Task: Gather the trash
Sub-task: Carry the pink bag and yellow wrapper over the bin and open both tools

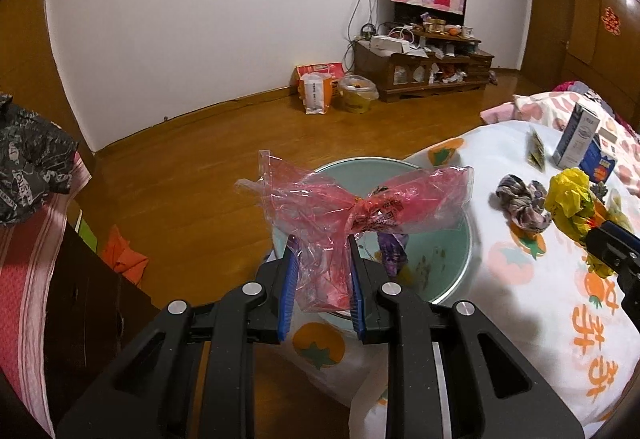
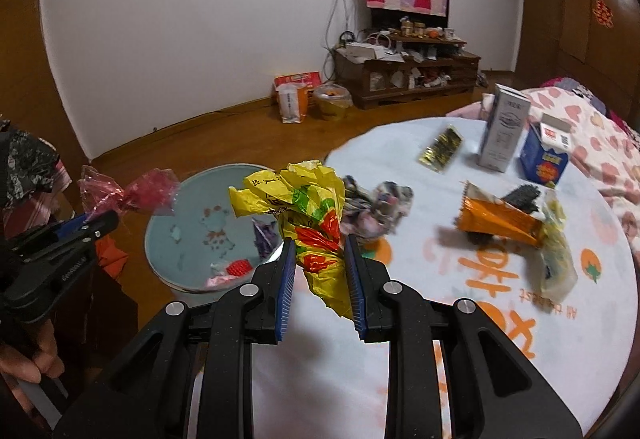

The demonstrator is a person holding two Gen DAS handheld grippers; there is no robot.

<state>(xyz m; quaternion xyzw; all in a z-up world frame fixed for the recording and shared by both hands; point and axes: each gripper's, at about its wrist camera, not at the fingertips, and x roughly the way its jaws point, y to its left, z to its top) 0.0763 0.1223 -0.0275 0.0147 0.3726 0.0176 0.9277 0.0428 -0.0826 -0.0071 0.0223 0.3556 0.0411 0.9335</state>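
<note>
My left gripper (image 1: 322, 245) is shut on a crumpled pink plastic bag (image 1: 344, 211) and holds it over the pale green trash bin (image 1: 460, 263) on the floor by the table. The bag (image 2: 132, 193) and left gripper (image 2: 90, 225) also show in the right wrist view. My right gripper (image 2: 320, 245) is shut on a yellow crumpled wrapper (image 2: 308, 215), held above the table edge next to the bin (image 2: 188, 227). The wrapper also shows in the left wrist view (image 1: 572, 207). The bin holds a purple wrapper (image 1: 394, 253) and scraps.
The round table with a white fruit-print cloth (image 2: 480, 319) carries a crumpled patterned wrapper (image 2: 376, 211), an orange packet (image 2: 496, 221), a gold sachet (image 2: 440, 149), a tall white carton (image 2: 506, 127) and a blue box (image 2: 546, 159). A dark cabinet (image 1: 80, 303) stands left. Wooden floor lies beyond.
</note>
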